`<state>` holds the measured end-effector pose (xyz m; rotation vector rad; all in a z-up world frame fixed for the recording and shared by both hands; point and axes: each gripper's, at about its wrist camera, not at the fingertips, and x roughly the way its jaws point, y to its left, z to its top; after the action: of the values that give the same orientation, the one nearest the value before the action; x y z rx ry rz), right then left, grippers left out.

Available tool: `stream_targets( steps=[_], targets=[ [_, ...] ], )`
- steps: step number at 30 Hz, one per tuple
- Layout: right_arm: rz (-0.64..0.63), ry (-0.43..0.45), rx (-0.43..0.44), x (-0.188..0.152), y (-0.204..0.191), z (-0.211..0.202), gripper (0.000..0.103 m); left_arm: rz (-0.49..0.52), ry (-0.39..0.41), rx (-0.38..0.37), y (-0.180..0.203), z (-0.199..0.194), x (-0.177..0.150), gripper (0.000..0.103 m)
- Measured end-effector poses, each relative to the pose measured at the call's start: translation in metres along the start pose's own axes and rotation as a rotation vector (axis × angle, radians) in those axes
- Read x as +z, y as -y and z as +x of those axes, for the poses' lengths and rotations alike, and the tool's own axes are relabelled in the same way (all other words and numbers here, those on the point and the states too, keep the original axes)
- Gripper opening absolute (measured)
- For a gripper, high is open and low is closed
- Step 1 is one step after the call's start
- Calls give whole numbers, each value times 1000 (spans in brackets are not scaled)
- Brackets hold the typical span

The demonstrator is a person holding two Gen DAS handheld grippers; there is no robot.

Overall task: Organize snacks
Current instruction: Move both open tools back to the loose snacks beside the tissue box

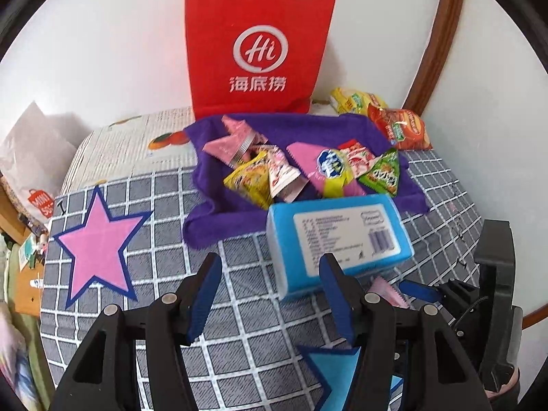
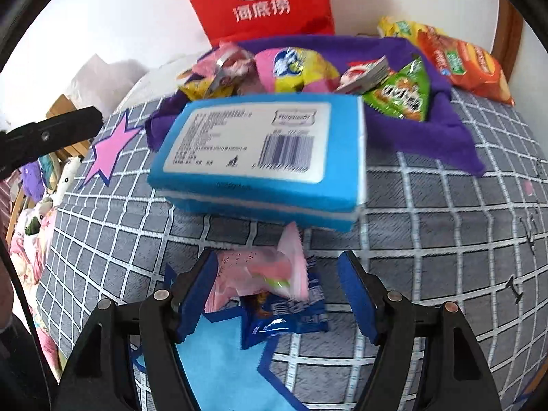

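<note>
Left gripper (image 1: 270, 294): tilted down over the checked tabletop (image 1: 154, 205), fingers apart, nothing between.
Right gripper (image 2: 277, 294): tilted down, fingers apart around the pink snack packet (image 2: 267, 270), not clamping.

My left gripper (image 1: 270, 294) and right gripper (image 2: 279, 294) look alike — matte black plastic linkage arms, each pinned with round silver rivets. The fingers (image 1: 205, 298) wear ribbed royal-blue pads (image 2: 356, 294) — flat, long, finely grooved on their inner faces.
</note>
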<state>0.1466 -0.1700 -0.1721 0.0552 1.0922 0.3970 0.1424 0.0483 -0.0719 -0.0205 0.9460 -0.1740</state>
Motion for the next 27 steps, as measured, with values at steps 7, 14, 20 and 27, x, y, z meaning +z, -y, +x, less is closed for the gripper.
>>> stream_targets(
  steps=[7,14,20,27],
  targets=[
    [-59,-31,-10,-6,-15,16,65,-7,-17,13,-6,2,-10,57],
    [-62,5,43,-8,-16,0,39,-2,-20,23,-2,-2,-18,57],
    [-86,65,30,-15,-16,-22,39,7,-27,28,7,-3,-27,57],
    [-56,120,-2,-30,3,-53,39,30,-48,15,28,2,-38,57]
  ],
)
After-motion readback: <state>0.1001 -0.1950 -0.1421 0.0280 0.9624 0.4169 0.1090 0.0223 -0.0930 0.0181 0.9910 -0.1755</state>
